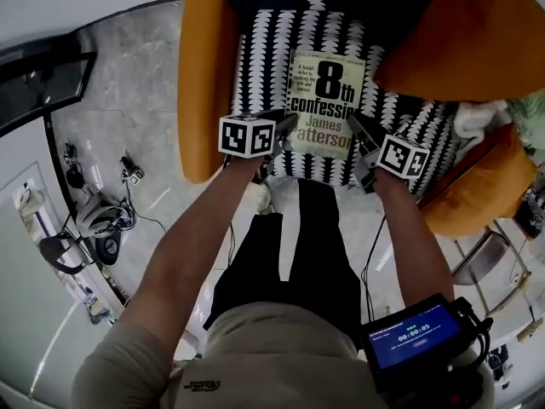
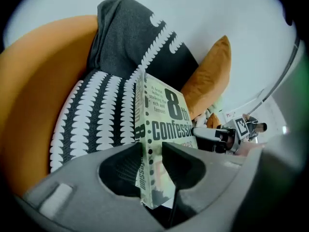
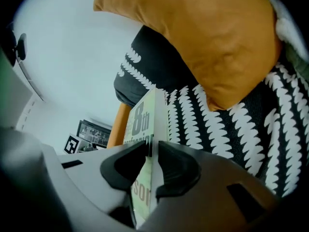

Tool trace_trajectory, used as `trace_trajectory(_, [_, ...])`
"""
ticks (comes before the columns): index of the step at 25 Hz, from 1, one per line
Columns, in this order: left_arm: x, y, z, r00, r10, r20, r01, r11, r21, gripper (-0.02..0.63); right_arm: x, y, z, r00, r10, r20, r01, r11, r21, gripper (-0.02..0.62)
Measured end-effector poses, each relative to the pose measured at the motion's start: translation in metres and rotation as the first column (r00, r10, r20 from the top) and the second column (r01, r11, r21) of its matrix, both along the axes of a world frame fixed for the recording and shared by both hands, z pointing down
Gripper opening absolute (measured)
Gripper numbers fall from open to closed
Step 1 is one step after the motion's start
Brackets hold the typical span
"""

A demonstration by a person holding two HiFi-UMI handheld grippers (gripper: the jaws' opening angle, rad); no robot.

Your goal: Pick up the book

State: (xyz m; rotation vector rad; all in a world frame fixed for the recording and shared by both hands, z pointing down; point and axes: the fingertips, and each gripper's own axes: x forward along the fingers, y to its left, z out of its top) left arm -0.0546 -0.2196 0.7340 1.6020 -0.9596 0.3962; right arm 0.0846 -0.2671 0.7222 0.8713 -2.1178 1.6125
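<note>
A pale green paperback book [image 1: 328,100] is lifted over the black-and-white patterned seat cushion [image 1: 264,49] of an orange armchair [image 1: 204,75]. My left gripper [image 1: 285,130] is shut on the book's lower left edge by the spine. My right gripper [image 1: 362,135] is shut on its lower right edge. In the left gripper view the pads of the left gripper [image 2: 152,151] press the spine of the book [image 2: 166,115]. In the right gripper view the right gripper [image 3: 152,151] pinches the page edge of the book [image 3: 142,120].
An orange pillow [image 1: 477,32] leans at the chair's right, and a dark patterned cushion [image 2: 130,37] stands at its back. Cables and a headset [image 1: 98,216] lie on the floor at left. A device with a blue screen [image 1: 413,335] hangs at the person's waist.
</note>
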Motion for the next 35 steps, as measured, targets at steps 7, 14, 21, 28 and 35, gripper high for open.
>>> trace_trajectory(7, [-0.022,0.082,-0.148,1.0,0.01,-0.018,-0.007,0.993,0.116,0.137,-0.022,0.085,-0.157,1.0,0.008,-0.008,-0.008,0.995,0.099,0.086])
trace_trajectory(14, [-0.025,0.078,-0.155,1.0,0.01,0.001,-0.01,0.987,0.162,0.133,-0.025,0.081,-0.162,0.999,-0.017,0.029,0.013,0.988,0.154,0.084])
trace_trajectory(21, [-0.029,0.083,-0.179,1.0,-0.001,0.018,-0.003,0.978,0.207,0.127,-0.027,0.084,-0.18,0.997,-0.009,0.072,-0.004,0.983,0.184,0.084])
trace_trajectory(28, [-0.033,0.08,-0.189,0.997,-0.037,0.066,0.019,0.967,0.254,0.123,-0.029,0.083,-0.178,0.989,-0.011,0.148,-0.019,0.979,0.202,0.084])
trace_trajectory(35, [-0.034,0.081,-0.192,0.996,-0.045,0.073,0.024,0.962,0.272,0.115,-0.029,0.081,-0.174,0.987,-0.022,0.162,-0.013,0.977,0.211,0.084])
